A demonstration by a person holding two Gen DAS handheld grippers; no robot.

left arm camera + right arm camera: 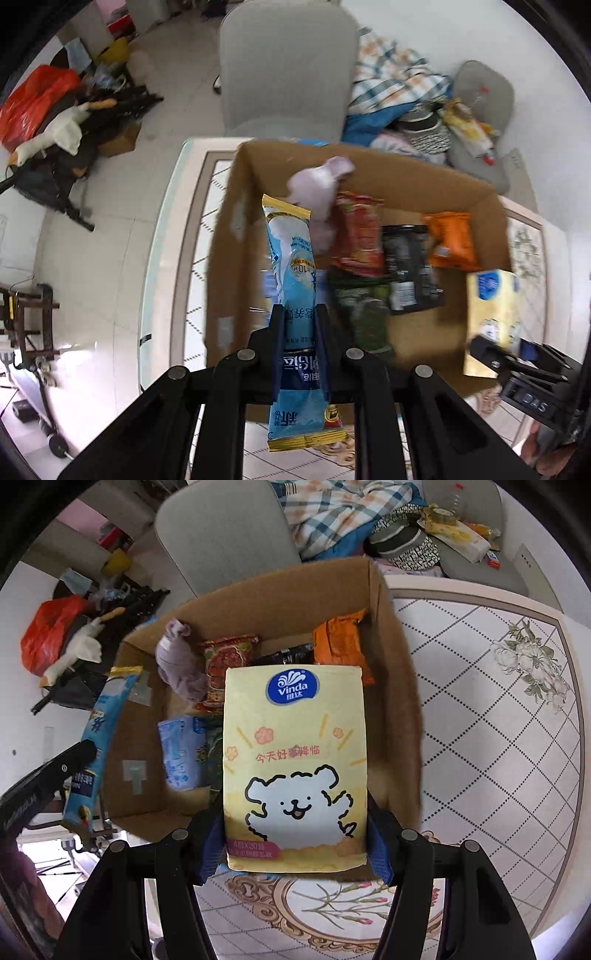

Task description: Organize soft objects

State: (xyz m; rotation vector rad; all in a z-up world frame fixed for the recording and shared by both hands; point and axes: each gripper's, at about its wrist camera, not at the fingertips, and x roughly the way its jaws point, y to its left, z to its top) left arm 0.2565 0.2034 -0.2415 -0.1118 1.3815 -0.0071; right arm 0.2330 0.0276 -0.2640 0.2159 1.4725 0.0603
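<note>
My left gripper [299,321] is shut on a long blue and white packet [293,280] with yellow ends, held upright over the left side of an open cardboard box [229,236]. My right gripper [295,834] is shut on a yellow Vinda tissue pack [295,764] with a white cartoon dog, held above the box [391,627]. Inside lie a lilac cloth toy [321,184], a red snack bag [358,236], a black packet [408,266], an orange bag [452,240], a green packet [365,317] and a blue pack [181,749].
The box sits on a patterned table [480,738]. A grey chair [288,70] stands behind it, with piled clothes [391,81] and a grey cushion [484,96]. On the floor at left are a red plastic bag [33,99] and a white goose plush [55,133].
</note>
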